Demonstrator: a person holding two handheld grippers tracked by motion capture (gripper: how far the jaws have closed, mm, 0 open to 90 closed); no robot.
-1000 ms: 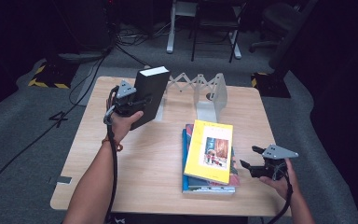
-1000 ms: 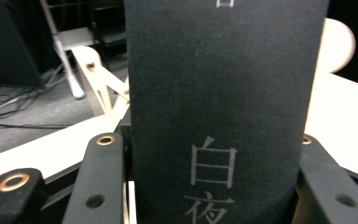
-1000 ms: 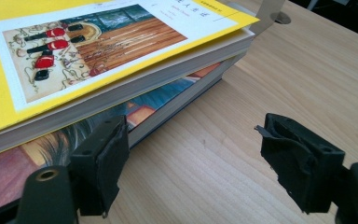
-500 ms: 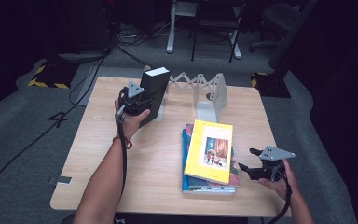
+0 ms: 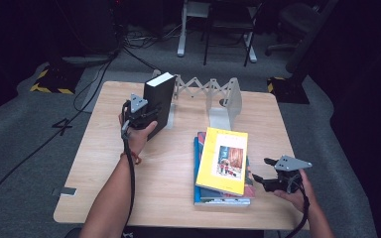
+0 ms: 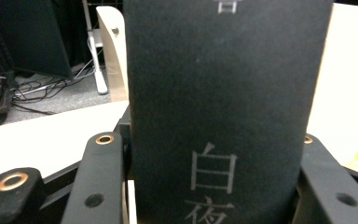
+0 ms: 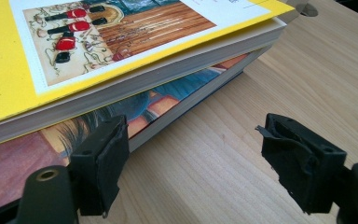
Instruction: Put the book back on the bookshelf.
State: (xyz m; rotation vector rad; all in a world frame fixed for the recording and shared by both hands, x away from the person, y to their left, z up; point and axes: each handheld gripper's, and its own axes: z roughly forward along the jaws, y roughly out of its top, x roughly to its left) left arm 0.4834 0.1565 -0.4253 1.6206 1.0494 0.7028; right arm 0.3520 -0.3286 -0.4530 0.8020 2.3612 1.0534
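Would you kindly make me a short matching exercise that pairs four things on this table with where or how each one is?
Things:
1. black book
2. yellow book
3. white folding bookstand
4. right tool

States:
A. lies on top of the stack
B. stands at the far side of the table
C. held upright in the left tool
D. open, beside the stack of books

Pairs: 1-C, 2-A, 3-B, 4-D
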